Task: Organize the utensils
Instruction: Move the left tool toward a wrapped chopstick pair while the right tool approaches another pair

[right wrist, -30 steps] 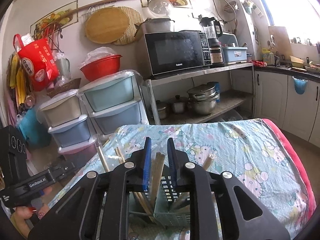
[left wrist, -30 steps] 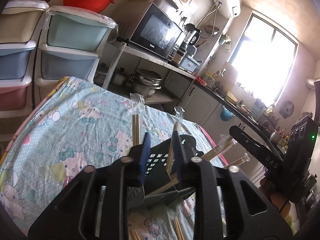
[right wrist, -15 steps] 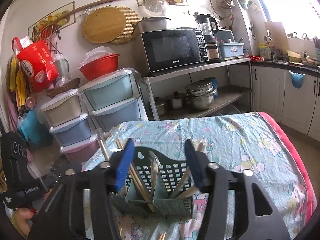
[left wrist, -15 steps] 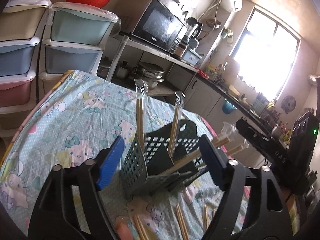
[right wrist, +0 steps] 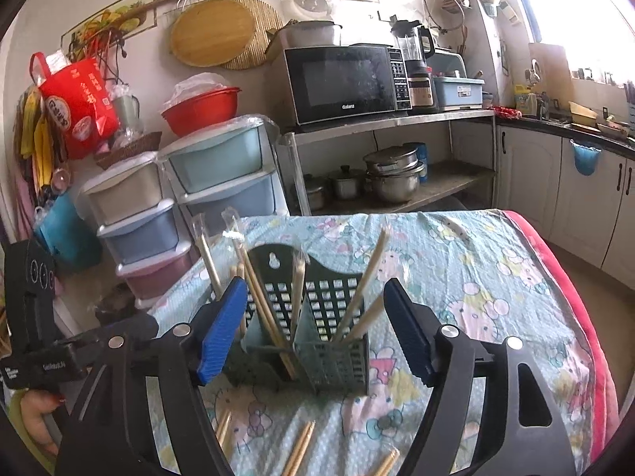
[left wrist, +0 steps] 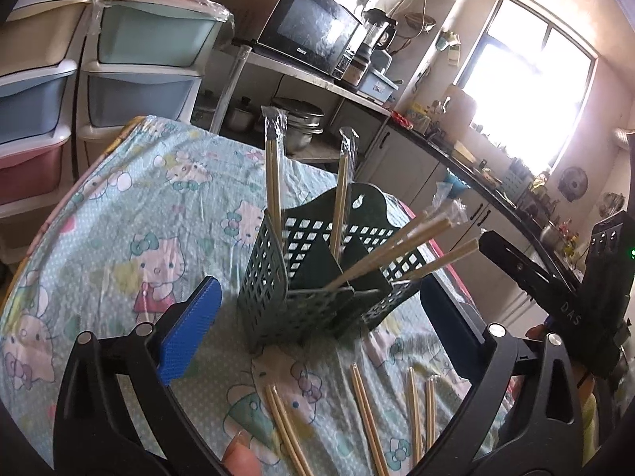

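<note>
A dark green lattice caddy [left wrist: 301, 289] stands on a pale turquoise cartoon-cat tablecloth [left wrist: 131, 214], beside blue-padded tools.

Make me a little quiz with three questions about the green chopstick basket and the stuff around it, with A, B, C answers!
1. Where does the green basket stand?
A. on the cartoon-print tablecloth
B. on the shelf under the microwave
C. on the floor

2. What colour are the pads on the right gripper?
A. red
B. blue
C. yellow

3. What is the left gripper doing?
A. squeezing one chopstick
B. lifting the basket
C. holding nothing, jaws apart

Answers:
1. A, the basket sits upright on the cloth.
2. B, both pads are bright blue.
3. C, its jaws are opening wide either side of the basket, pressing nothing; loose chopsticks lie on the cloth below.
</note>
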Demonstrator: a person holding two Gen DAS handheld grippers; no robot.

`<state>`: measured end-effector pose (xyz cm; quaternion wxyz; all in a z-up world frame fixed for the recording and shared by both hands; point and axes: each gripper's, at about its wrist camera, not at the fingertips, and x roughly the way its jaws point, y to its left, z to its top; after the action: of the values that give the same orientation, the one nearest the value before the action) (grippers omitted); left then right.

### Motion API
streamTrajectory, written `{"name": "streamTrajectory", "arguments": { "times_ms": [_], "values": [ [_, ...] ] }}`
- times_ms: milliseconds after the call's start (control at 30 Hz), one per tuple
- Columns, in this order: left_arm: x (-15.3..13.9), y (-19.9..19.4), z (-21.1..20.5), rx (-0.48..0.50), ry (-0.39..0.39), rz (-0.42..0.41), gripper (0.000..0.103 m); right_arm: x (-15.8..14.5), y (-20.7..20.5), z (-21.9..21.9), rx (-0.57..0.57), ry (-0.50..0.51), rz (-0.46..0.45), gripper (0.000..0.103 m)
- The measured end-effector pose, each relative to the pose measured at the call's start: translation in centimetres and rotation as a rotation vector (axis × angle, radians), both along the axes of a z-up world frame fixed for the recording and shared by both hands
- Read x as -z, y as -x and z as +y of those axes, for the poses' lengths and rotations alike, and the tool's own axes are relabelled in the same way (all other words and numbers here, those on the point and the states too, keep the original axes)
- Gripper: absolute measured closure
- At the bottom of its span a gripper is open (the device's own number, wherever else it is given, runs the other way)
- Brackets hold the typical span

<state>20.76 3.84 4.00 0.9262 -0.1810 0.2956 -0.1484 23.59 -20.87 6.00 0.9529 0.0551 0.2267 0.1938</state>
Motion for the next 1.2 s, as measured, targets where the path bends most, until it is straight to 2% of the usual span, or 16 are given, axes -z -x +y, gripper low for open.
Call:
{"name": "streamTrajectory", "arguments": {
  "times_ms": [333,633,1200],
  "values": [
    [0.7,1.4,0.2,-0.011,-0.014,0.021,0.011,0.9,2.0,-0.5,-0.017,0.034,0.01,0.033],
    [1.8,2.0,0.4,-0.014,-0.021,0.057,0.011,2.5,3.1,-0.4,-0.04,0.051,0.056,0.033],
    [5.0,2.6,-0.9,0.051,-0.003,0.153,0.011,5.5,4.3,-1.7,-0.049,0.086,0.143,0.034]
  ]
}}
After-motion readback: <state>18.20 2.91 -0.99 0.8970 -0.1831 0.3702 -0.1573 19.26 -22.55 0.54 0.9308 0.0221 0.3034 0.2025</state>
